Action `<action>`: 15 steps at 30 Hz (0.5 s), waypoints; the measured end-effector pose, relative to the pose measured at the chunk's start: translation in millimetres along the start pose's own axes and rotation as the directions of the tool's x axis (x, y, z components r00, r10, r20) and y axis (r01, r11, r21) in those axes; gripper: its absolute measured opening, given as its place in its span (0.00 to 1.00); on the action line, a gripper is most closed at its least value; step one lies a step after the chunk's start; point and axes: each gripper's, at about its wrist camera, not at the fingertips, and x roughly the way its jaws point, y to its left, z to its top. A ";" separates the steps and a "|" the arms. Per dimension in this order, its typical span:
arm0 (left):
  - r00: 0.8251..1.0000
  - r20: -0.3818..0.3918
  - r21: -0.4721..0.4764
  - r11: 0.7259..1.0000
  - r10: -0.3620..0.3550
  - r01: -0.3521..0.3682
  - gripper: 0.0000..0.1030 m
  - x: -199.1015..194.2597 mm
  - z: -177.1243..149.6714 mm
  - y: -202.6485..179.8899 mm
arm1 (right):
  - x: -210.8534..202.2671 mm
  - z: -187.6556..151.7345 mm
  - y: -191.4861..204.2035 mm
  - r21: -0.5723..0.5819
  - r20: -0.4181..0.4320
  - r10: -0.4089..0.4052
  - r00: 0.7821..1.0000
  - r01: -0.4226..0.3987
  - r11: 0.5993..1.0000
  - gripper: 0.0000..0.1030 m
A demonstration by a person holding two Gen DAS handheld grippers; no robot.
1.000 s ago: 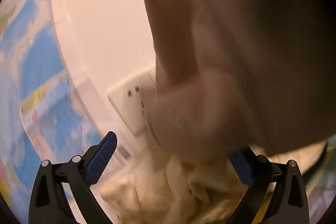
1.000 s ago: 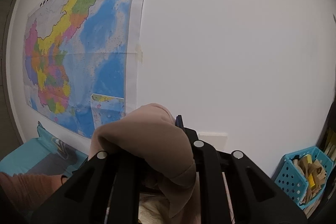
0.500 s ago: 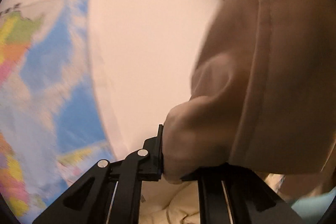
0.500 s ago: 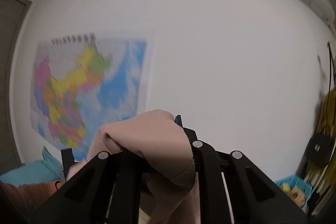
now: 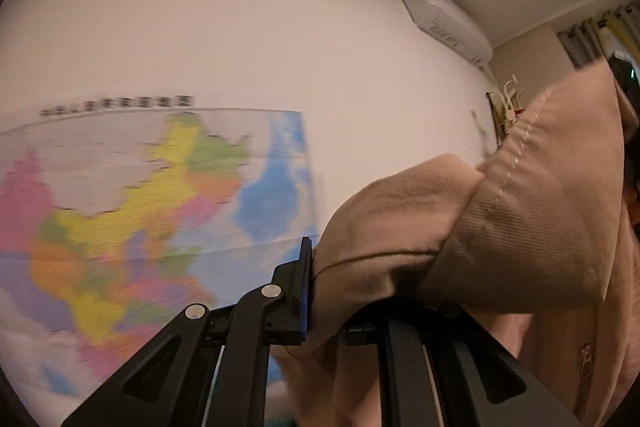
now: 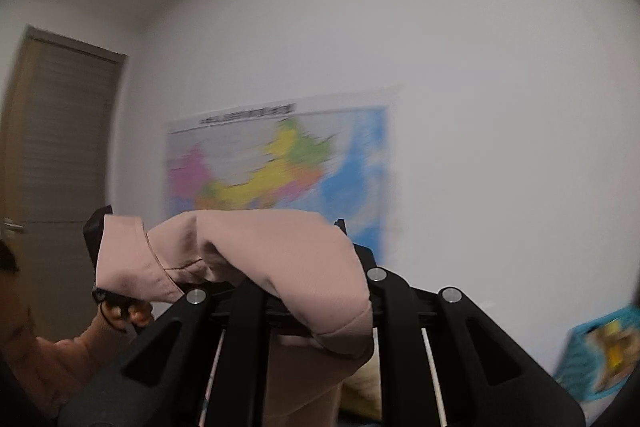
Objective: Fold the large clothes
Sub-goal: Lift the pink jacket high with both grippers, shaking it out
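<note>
My left gripper [image 5: 316, 291] is clenched on a bunched fold of the pink garment [image 5: 500, 227]; its jaws have just been closing, and the cloth now sits squeezed between them, spilling over the right finger and hanging down past it. I read that as a corner pinch, taken so the fabric can hang free. My right gripper [image 6: 304, 291] is likewise clamped on the same pink garment [image 6: 272, 251], which drapes over both fingers and drops below them. Beyond its left finger, the cloth stretches across to the other gripper and the hand [image 6: 124, 311] carrying it, so the garment spans the two grips. Both point roughly level at the wall, well ahead, where a coloured map [image 5: 132, 211] hangs. I judge the cloth is held up in the air to shake it open before laying it flat for folding.
</note>
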 end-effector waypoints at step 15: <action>0.827 -0.511 0.001 0.962 0.234 -0.272 0.11 3.1 -130.9 92.1 | 224.4 -183.2 -10.4 0.423 -0.410 0.301 0.861 -0.113 0.899 0.12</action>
